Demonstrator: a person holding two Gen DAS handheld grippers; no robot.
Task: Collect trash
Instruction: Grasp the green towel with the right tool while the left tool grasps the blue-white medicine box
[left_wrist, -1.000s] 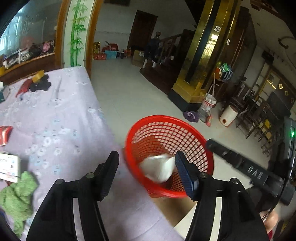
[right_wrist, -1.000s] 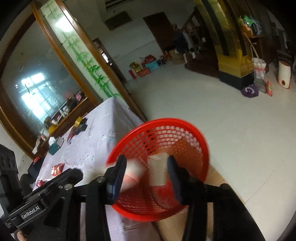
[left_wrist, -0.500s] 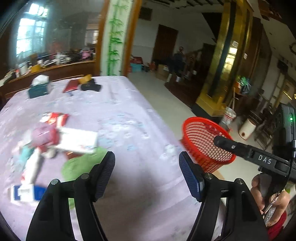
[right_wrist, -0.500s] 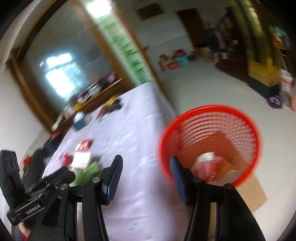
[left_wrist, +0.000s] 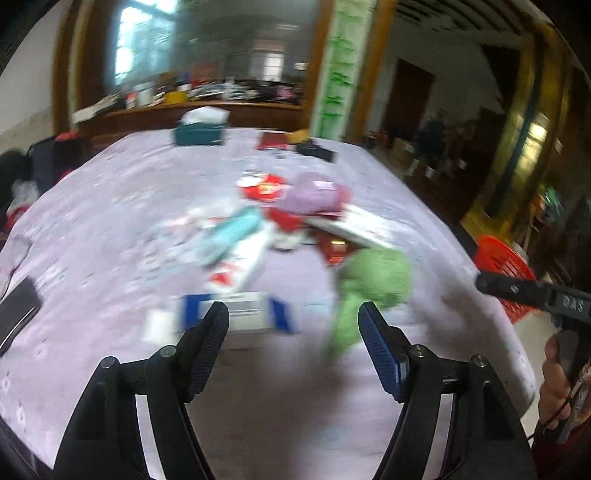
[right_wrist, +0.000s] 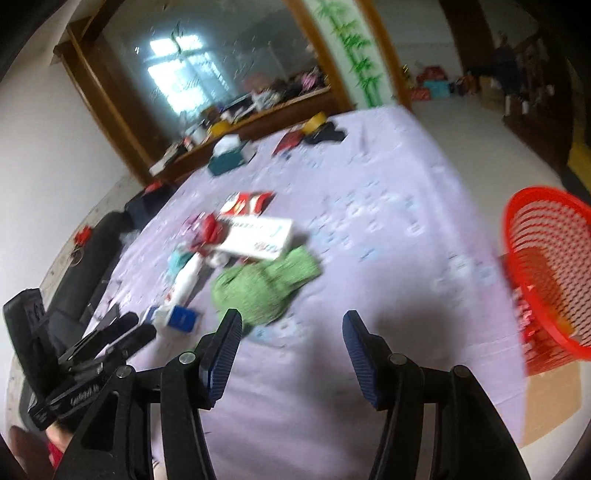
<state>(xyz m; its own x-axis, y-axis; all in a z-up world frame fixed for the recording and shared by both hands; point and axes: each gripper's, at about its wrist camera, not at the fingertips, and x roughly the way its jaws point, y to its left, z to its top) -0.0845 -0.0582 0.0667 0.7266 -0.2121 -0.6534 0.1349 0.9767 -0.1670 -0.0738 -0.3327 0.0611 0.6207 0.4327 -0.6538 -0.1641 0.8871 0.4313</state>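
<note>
Both grippers have swung away from the red mesh basket (right_wrist: 546, 273), which a second ago filled each view; it now sits at the far right, beside the counter (right_wrist: 369, 229) edge.

Left gripper (left_wrist: 293, 330): fingers spread wide, released, holding nothing, above the lilac cloth near a blue-and-white carton (left_wrist: 236, 314).

Right gripper (right_wrist: 291, 343): fingers spread wide, empty, just short of a green rag (right_wrist: 262, 284).

Trash pile mid-counter: white box (right_wrist: 258, 236), red wrappers (right_wrist: 247, 203), white bottle (right_wrist: 186, 280). Teal tissue box (right_wrist: 229, 155) at far edge.
</note>
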